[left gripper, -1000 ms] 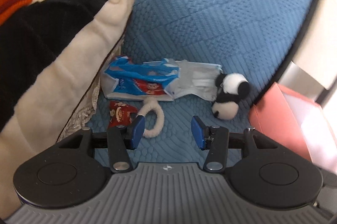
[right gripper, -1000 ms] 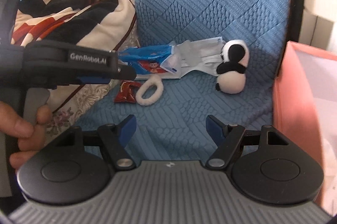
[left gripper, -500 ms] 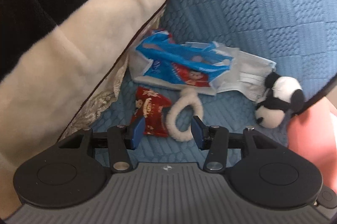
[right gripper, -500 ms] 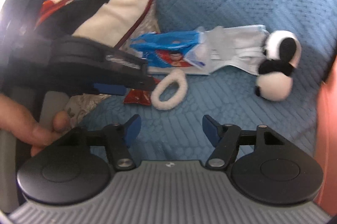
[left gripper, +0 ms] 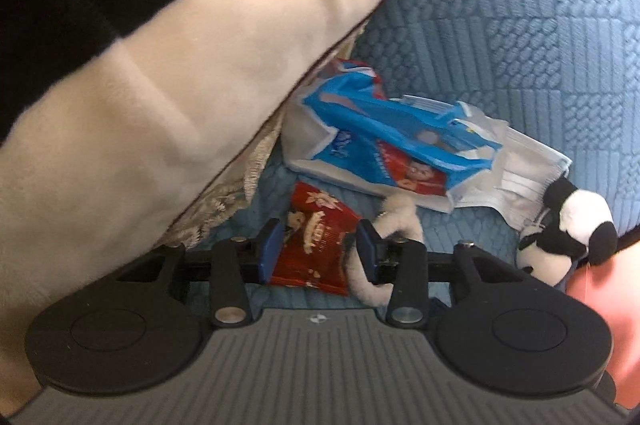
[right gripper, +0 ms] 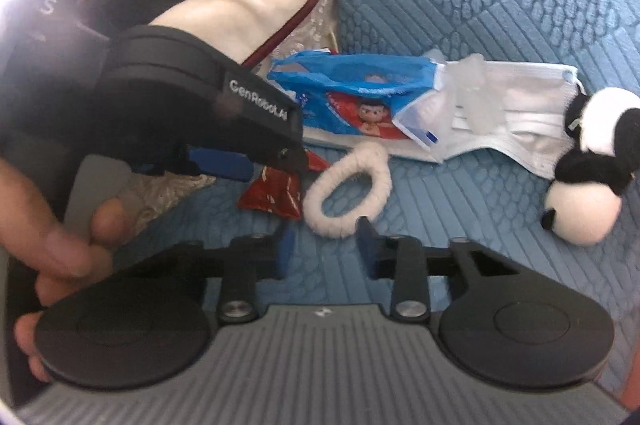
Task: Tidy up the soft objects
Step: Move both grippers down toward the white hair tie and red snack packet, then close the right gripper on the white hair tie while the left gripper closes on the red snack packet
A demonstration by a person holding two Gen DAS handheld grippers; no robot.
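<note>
A red snack packet (left gripper: 316, 245) lies on the blue quilted cover (left gripper: 500, 25), and my left gripper (left gripper: 319, 245) straddles it with jaws closing; the pads flank it without a clear squeeze. A white fluffy hair tie (left gripper: 402, 221) lies just right of it. My right gripper (right gripper: 326, 241) is closing too, its tips at the near rim of the hair tie (right gripper: 348, 189), which is not pinched. The left gripper (right gripper: 276, 165) hovers over the red packet (right gripper: 272, 195). A blue wipes packet (right gripper: 360, 97), white face masks (right gripper: 516, 121) and a panda plush (right gripper: 588, 185) lie behind.
A cream, black and red blanket (left gripper: 160, 105) is heaped on the left, its lace hem (left gripper: 224, 201) reaching the packet. A pink box (left gripper: 600, 289) stands at the right beside the panda (left gripper: 568, 241). A person's hand (right gripper: 60, 225) holds the left gripper.
Both grippers came down and closer to the items. The left one shifted from the hair tie to the red packet. Both pairs of jaws narrowed, the right one more.
</note>
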